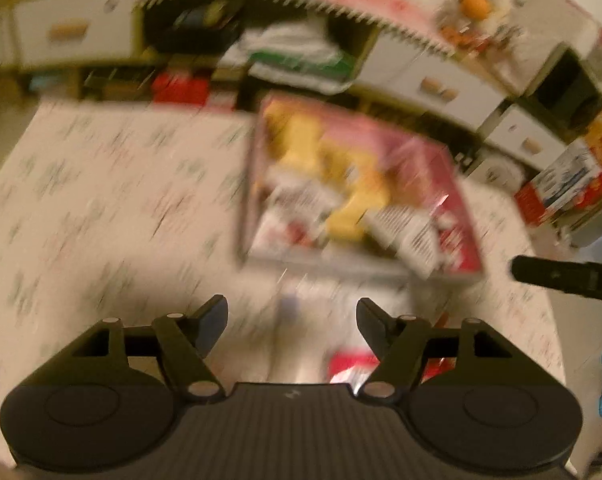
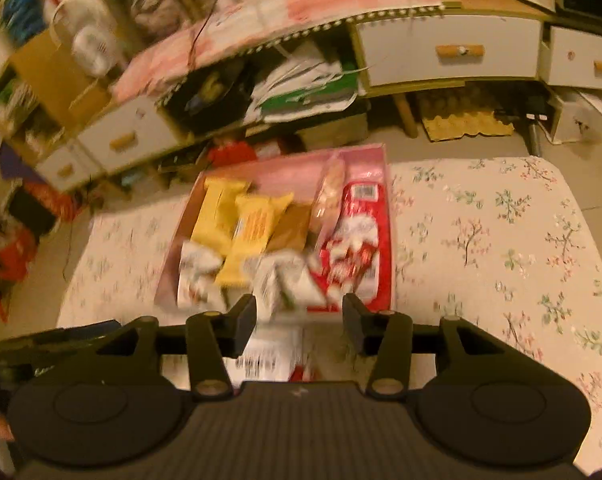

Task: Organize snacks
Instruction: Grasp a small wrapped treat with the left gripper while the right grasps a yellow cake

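Left wrist view was motion-blurred; packet print was unreadable. A white and red wrapper (image 2: 275,360) lay partly hidden beneath the right gripper (image 2: 299,316), cut off by its body. Both the left gripper (image 1: 291,322) and the right had jaws spread wide, holding nothing. The pink tray (image 2: 385,216) sat just beyond both grippers' fingertips on the floral tablecloth (image 2: 501,248). Inside the tray: yellow packets (image 2: 237,232), white packets (image 2: 201,276), a red packet (image 2: 357,248) along its right wall
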